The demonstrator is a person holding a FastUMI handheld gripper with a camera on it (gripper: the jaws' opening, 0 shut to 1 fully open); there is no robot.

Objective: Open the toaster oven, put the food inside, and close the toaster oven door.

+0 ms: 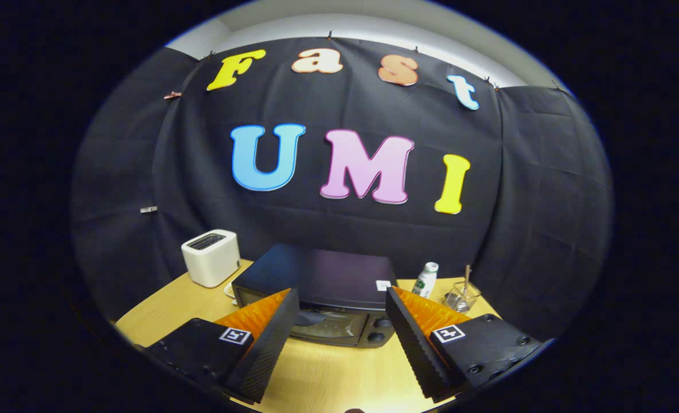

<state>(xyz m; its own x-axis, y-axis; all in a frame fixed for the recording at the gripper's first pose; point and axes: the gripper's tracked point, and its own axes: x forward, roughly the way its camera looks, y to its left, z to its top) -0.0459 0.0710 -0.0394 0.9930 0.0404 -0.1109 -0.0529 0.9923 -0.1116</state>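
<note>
No legible text, apparently

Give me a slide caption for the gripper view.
Open gripper faces the closed black toaster oven on the wooden table, white pop-up toaster beside it.

A dark toaster oven (328,292) stands upright on the wooden table, door closed.

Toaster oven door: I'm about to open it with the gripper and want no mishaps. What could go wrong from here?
1. The gripper is open, held above the toaster oven with nothing between its fingers; it may miss the door handle.
2. The white bottle and glass container beside the oven could be knocked.
</note>
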